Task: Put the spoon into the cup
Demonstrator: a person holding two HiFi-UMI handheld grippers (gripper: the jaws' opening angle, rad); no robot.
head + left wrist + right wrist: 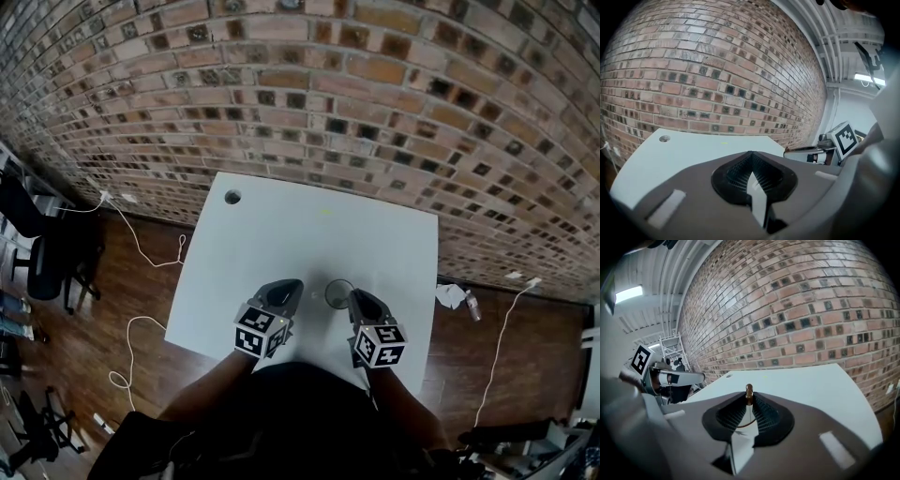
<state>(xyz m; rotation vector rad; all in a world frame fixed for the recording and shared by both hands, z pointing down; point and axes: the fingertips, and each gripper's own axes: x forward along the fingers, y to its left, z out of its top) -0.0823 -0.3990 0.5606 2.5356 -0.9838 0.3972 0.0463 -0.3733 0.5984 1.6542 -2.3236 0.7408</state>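
A small clear cup (339,293) stands near the front edge of the white table (309,234), between my two grippers. The right gripper (749,394) is shut on the spoon, and only its brown tip (749,390) pokes out between the fingertips. In the head view this gripper (361,302) sits just right of the cup. The left gripper (284,293) is just left of the cup, and in its own view (752,155) the jaws meet with nothing between them. Neither gripper view shows the cup. The left gripper view catches the right gripper (834,143) at its right side.
A round cable hole (232,197) marks the table's far left corner. A brick wall (328,94) runs behind the table. White cables (141,248) and a black chair (47,258) are on the wooden floor at the left. Crumpled paper (452,296) lies at the right.
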